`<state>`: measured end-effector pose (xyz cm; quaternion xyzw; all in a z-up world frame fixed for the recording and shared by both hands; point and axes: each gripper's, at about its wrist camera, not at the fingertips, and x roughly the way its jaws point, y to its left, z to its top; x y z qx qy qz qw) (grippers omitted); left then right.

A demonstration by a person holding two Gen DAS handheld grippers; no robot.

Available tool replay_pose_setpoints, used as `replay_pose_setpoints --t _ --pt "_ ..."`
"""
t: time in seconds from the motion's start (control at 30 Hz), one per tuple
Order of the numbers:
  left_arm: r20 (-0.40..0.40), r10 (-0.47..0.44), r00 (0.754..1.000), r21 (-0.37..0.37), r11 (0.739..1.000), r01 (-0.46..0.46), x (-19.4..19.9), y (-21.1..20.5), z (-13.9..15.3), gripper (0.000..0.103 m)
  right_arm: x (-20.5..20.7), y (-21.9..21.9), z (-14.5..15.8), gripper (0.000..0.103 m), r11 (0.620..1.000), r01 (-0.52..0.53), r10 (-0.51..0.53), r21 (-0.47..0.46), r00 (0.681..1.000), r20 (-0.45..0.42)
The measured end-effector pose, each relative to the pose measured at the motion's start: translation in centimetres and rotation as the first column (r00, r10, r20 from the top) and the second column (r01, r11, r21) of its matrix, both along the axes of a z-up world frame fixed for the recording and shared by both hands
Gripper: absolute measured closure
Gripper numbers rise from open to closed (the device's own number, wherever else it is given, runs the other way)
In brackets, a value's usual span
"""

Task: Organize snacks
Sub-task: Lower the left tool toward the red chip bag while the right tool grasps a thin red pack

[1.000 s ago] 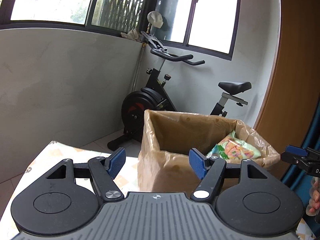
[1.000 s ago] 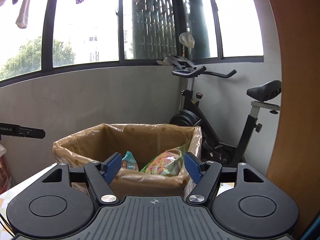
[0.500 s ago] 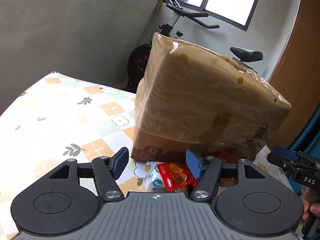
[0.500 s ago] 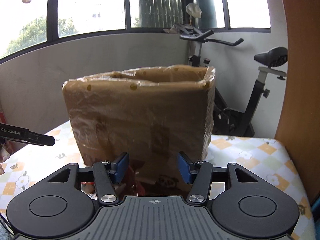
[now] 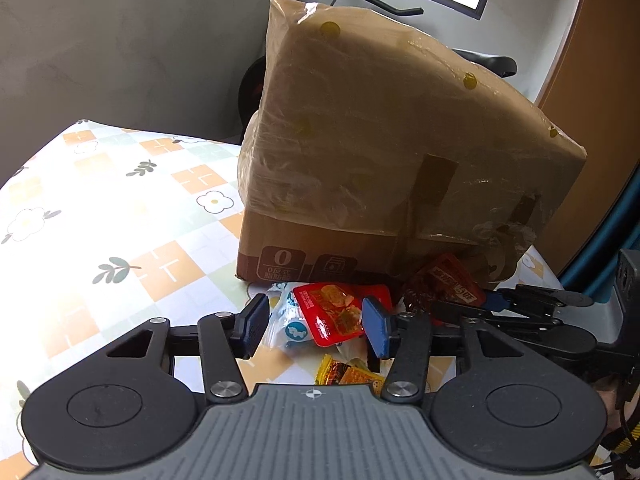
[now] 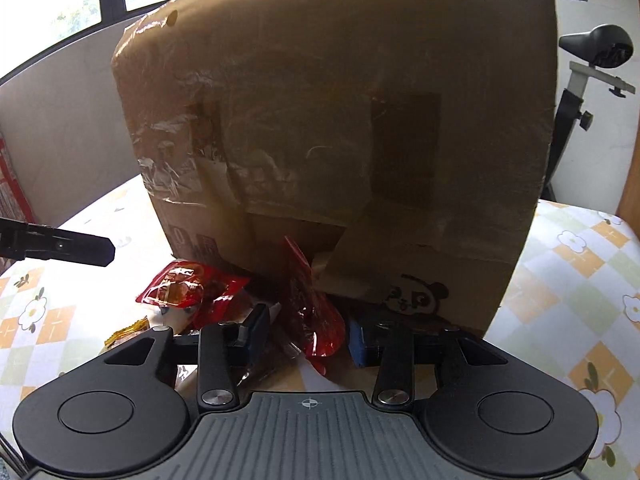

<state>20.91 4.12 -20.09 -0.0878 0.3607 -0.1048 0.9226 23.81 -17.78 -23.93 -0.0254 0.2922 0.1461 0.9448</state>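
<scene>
Left wrist view: cardboard box (image 5: 384, 152), wrapped in loose clear film, stood on the flower-print table (image 5: 120, 216) toward its far right corner. Small pile of snack packets lay on the cloth against the box's near foot. Left gripper (image 5: 316, 330) hung low over the pile, jaws closing, not yet clenched; red snack pouch (image 5: 334, 314) and white-blue packet (image 5: 290, 324) sat between the pads, apparently untouched by either. Yellow-orange packet (image 5: 348, 374) lay nearer, under the gripper body. Dark red packet (image 5: 444, 284) leaned at the box's foot further right, with the right gripper (image 5: 486, 306) reaching in beside it.

Right wrist view: box wall filled most of the frame, near the table's right edge. Right gripper (image 6: 308, 338) also closing, dark red packet (image 6: 316, 312) standing upright on edge between the fingers; grip not complete, as pads looked apart from the foil. Red snack pouch (image 6: 188, 288) lay to the left, left gripper's finger (image 6: 60, 246) above it.

Judged handling: packets light, soft, crinkly, glossy film likely slippery; contents possibly crushable. Best pinched at a flat sealed edge or across the thin middle, with gentle pressure.
</scene>
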Motion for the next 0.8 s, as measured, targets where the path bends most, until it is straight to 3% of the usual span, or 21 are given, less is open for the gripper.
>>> replay_pose_setpoints --t 0.07,0.1,0.5,0.67,0.8 --pt "-0.007 -0.004 1.000 0.003 1.000 0.004 0.1 -0.2 -0.2 0.049 0.0 -0.1 -0.2 0.087 1.000 0.008 -0.008 0.018 1.000 0.003" --pt "-0.011 -0.006 1.000 0.004 1.000 0.006 0.2 -0.2 -0.3 0.049 -0.1 -0.2 -0.2 0.101 0.999 0.014 -0.014 0.030 1.000 0.002" --pt "-0.025 -0.018 1.000 0.063 0.998 0.019 3.8 -2.7 -2.0 0.046 -3.7 -2.7 -1.2 0.102 0.981 0.120 -0.118 0.152 0.993 -0.026" --pt "-0.021 -0.023 1.000 0.135 0.990 0.026 5.7 -4.4 -2.9 0.030 -4.2 -2.9 -1.2 0.102 0.980 0.124 -0.121 0.157 0.992 -0.026" --pt "-0.043 -0.018 0.999 0.154 0.988 0.024 6.2 -4.7 -4.2 0.026 -4.2 -2.9 -1.3 0.102 0.978 0.128 -0.125 0.162 0.992 -0.027"
